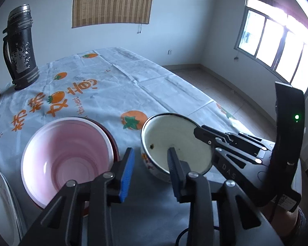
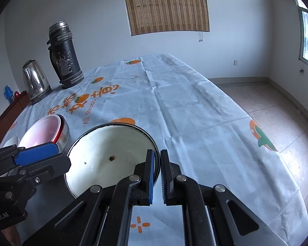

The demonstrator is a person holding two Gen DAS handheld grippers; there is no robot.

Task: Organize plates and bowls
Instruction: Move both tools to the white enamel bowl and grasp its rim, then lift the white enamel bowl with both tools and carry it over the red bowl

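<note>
A white enamel bowl (image 1: 174, 141) with a dark rim and a rust spot stands on the tablecloth; it also shows in the right wrist view (image 2: 110, 157). My right gripper (image 2: 157, 154) is shut on the bowl's right rim. My left gripper (image 1: 151, 153) is open; its right finger reaches inside the bowl's near rim, its left finger outside. A pink bowl (image 1: 67, 157) nested in a red-rimmed bowl sits to the left, also in the right wrist view (image 2: 43, 133). A white plate (image 1: 0, 196) lies at the far left edge.
A black thermos (image 1: 20, 49) stands at the table's back left, with a steel kettle (image 2: 35, 81) beside it. The tablecloth (image 2: 195, 110) with orange prints covers the table. The table's right edge drops to a tiled floor (image 2: 277, 110).
</note>
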